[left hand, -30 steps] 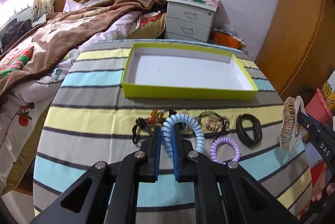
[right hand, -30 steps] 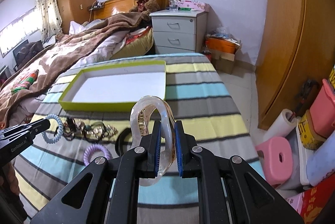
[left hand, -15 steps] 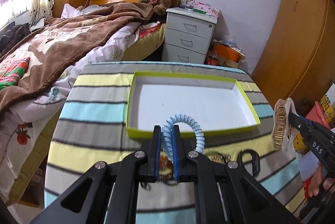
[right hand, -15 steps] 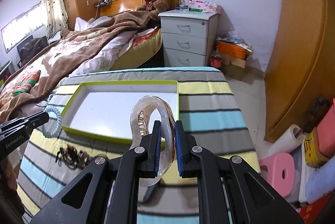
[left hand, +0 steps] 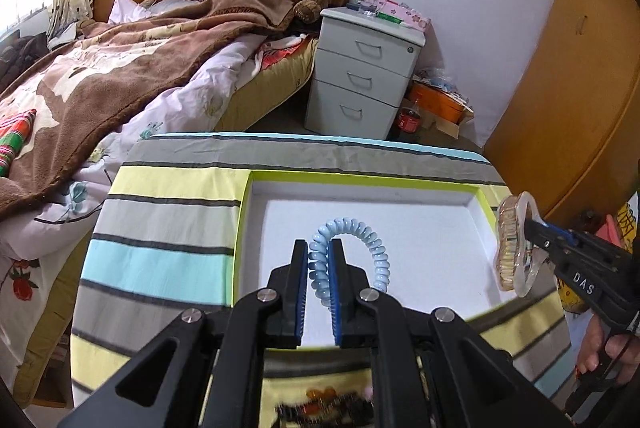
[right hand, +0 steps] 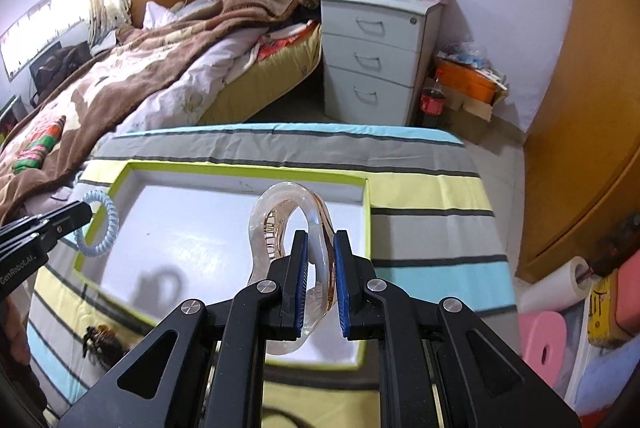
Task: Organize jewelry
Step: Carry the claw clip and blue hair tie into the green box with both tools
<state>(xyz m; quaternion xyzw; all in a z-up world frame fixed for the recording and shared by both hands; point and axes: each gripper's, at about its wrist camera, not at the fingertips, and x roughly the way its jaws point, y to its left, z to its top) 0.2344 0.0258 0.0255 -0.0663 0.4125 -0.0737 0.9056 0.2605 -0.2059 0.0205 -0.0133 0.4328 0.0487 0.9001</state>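
Left wrist view: left tongs (left hand: pixel 319 260) grip a blue coil hair tie (left hand: pixel 352 248) above the white tray (left hand: pixel 256 228) on the striped bench (left hand: pixel 168 212). Right tongs (right hand: pixel 320 260) clamp a clear hair claw (right hand: pixel 280 224) over the same tray; beyond stands a bed (left hand: pixel 120 76).

Both wrist cams look steeply down along their fingers, close over the green-rimmed tray (left hand: pixel 243 228) (right hand: pixel 366 224). Shared: tray, striped cloth (left hand: pixel 160 260) (right hand: pixel 432 188), nightstand (left hand: pixel 364 80) (right hand: pixel 376 52) at 12 o'clock.
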